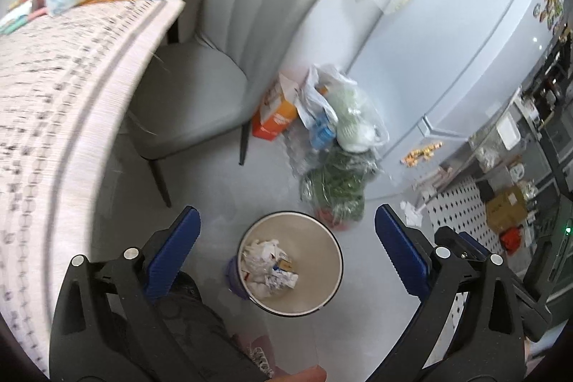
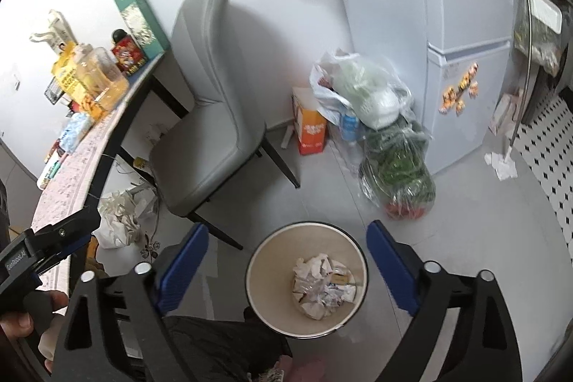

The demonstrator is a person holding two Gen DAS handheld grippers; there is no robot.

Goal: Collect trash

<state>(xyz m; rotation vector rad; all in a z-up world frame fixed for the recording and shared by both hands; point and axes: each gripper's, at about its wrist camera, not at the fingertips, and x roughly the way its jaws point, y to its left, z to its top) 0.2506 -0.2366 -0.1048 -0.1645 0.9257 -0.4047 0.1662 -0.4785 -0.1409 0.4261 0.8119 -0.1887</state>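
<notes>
You hold the left gripper [image 1: 286, 235] and the right gripper [image 2: 288, 246] with jaws wide apart and empty. Between both pairs of jaws sits the waste bin [image 1: 335, 278], so crumpled paper [image 1: 270, 265] falls inside.

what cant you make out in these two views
- Labels on the crumpled trash in the bin: too small, both views.
- Print on the tablecloth: motion blur, left wrist view.
- Contents of the plastic bags by the fridge: film and glare hide them.
- Floor under the table: the chair and table edge block it, apart from a white crumpled heap.
- Person's body: cut off at the bottom edge.
</notes>
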